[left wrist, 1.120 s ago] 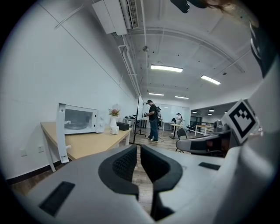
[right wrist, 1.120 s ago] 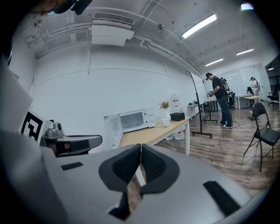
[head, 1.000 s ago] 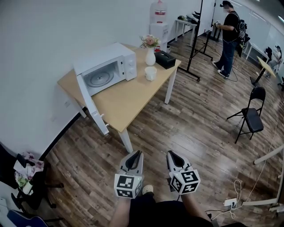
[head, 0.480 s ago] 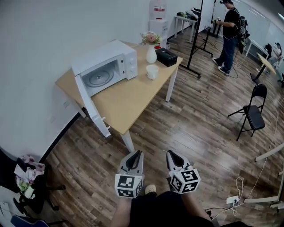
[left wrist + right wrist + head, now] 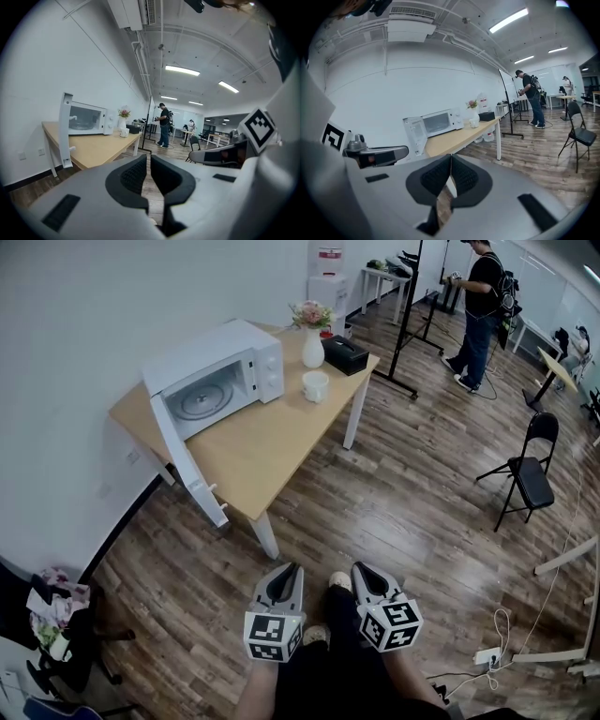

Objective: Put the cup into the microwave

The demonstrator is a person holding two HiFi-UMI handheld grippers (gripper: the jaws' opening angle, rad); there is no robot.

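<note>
The head view alone plainly shows the glass plate inside the open microwave. The cup stands outside on the table. The 2 claws, left gripper and right gripper, are clenched on nothing.

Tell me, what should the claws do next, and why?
Probably walk closer and reach the right claw toward the cup: it and the left claw are shut, empty and far from the table; the cup sits beside the vase, and the microwave door is open.

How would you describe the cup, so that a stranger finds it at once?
On the wooden table by the wall stands a white microwave, door open. Right of it, the cup stands alone: short, white, nearer than the flower vase and black box.
</note>
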